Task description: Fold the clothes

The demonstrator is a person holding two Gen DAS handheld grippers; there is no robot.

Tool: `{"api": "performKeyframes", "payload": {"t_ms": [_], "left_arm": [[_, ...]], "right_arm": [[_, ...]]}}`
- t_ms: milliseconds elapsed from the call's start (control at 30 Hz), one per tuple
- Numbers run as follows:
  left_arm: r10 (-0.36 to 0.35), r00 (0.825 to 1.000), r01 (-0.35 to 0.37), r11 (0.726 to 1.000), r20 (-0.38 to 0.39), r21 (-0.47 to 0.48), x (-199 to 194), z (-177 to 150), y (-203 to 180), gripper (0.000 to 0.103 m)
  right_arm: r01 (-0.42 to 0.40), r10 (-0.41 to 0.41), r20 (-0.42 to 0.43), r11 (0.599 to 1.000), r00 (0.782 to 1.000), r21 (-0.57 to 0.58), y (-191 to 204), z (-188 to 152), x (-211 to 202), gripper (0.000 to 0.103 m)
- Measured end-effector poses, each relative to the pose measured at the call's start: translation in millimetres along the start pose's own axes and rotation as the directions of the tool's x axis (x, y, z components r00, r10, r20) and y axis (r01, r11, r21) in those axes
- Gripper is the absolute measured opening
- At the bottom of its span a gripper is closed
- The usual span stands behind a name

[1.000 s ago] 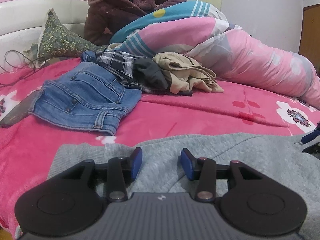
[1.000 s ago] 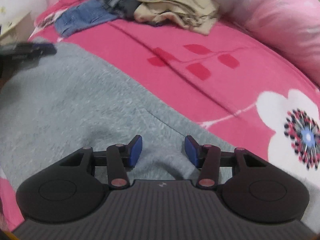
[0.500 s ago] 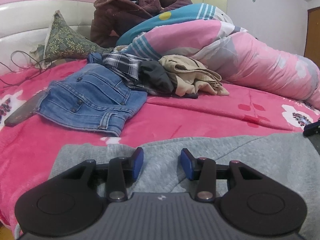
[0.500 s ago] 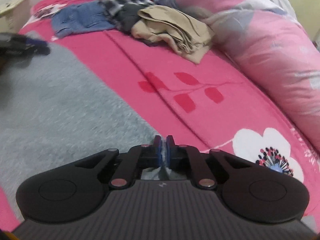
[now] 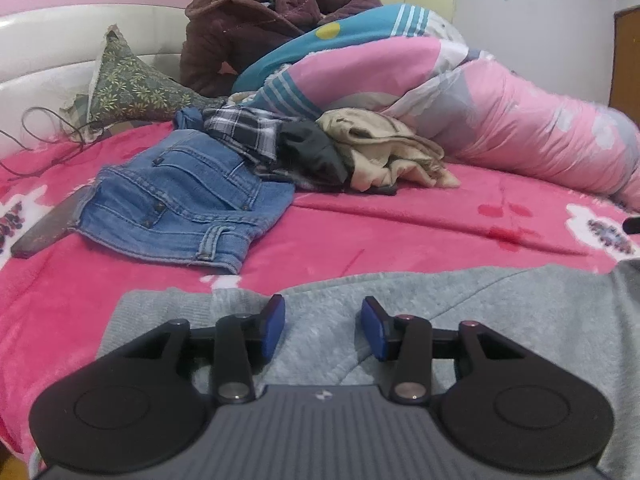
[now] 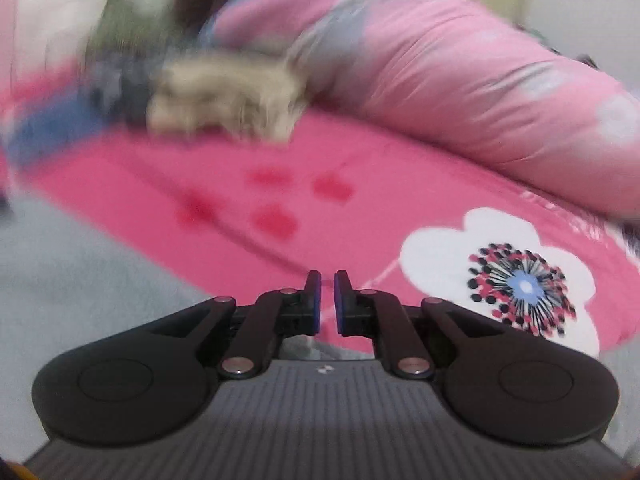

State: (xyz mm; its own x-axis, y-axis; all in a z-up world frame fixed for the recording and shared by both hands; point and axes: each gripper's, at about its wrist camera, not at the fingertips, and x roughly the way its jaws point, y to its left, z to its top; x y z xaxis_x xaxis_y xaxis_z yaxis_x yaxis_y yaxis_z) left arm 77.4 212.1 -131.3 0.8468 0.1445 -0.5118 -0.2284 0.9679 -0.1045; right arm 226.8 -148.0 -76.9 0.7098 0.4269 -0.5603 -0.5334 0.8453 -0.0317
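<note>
Right now the fold of the grey sweater (image 5: 460,304) is starting: it lies spread flat at the near edge of the bed (image 5: 400,236), in front of the heap of unfolded clothes (image 5: 280,152) by the rolled quilt (image 5: 520,120). The left hand-held gripper (image 5: 323,326) hovers over the sweater's near part with jaws apart, having just widened, and grips no cloth. The right hand-held gripper (image 6: 327,304) has its jaws nearly together; a bit of grey cloth shows just below them, so it seems pinched on the sweater's edge, though the blur leaves doubt. Next, I judge, the left should clamp its side, then both carry the edge across evenly.
</note>
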Motion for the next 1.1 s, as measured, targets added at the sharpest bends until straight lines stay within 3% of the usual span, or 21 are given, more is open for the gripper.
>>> {"api": "performKeyframes", "payload": {"t_ms": [100,233,333,433,533,600,700,800,867,1100], "left_arm": [[-0.072,0.995,0.073,0.997,0.064,-0.01,-26,6,6,0.063],[-0.142,0.977,0.145,0.989,0.161,-0.004,-84,6,14,0.085],[-0.171,0.974,0.176,0.984,0.146,-0.022,-123,-10,29,0.086],[-0.144,0.98,0.155,0.985,0.138,-0.077,-151,-28,46,0.086],[-0.126,0.984,0.144,0.979,0.128,-0.141,-169,-42,64,0.086],[-0.121,0.986,0.142,0.971,0.114,-0.195,-177,-50,77,0.086],[-0.169,0.984,0.179,0.921,0.059,-0.347,-167,-58,100,0.086],[-0.258,0.965,0.248,0.838,0.047,-0.486,-152,-73,118,0.086],[-0.268,0.962,0.255,0.816,0.051,-0.518,-142,-79,123,0.086],[-0.311,0.946,0.305,0.771,0.087,-0.559,-134,-92,137,0.083]], "right_arm": [[-0.104,0.102,0.062,0.994,0.993,0.025,23,7,-38,0.014],[-0.23,0.232,0.093,0.973,0.968,-0.025,73,6,-70,0.046],[-0.313,0.316,0.099,0.949,0.944,-0.044,112,-2,-84,0.054],[-0.368,0.376,0.078,0.925,0.923,-0.097,150,-16,-92,0.055],[-0.396,0.413,0.035,0.892,0.91,-0.218,197,-33,-98,0.056],[-0.414,0.441,0.007,0.847,0.897,-0.333,236,-41,-99,0.057],[-0.402,0.452,-0.01,0.781,0.892,-0.478,282,-49,-99,0.06],[-0.37,0.441,-0.017,0.731,0.898,-0.574,314,-55,-97,0.062],[-0.353,0.423,-0.016,0.734,0.906,-0.581,320,-58,-95,0.062],[-0.333,0.373,-0.004,0.822,0.928,-0.463,305,-55,-94,0.069]]}}
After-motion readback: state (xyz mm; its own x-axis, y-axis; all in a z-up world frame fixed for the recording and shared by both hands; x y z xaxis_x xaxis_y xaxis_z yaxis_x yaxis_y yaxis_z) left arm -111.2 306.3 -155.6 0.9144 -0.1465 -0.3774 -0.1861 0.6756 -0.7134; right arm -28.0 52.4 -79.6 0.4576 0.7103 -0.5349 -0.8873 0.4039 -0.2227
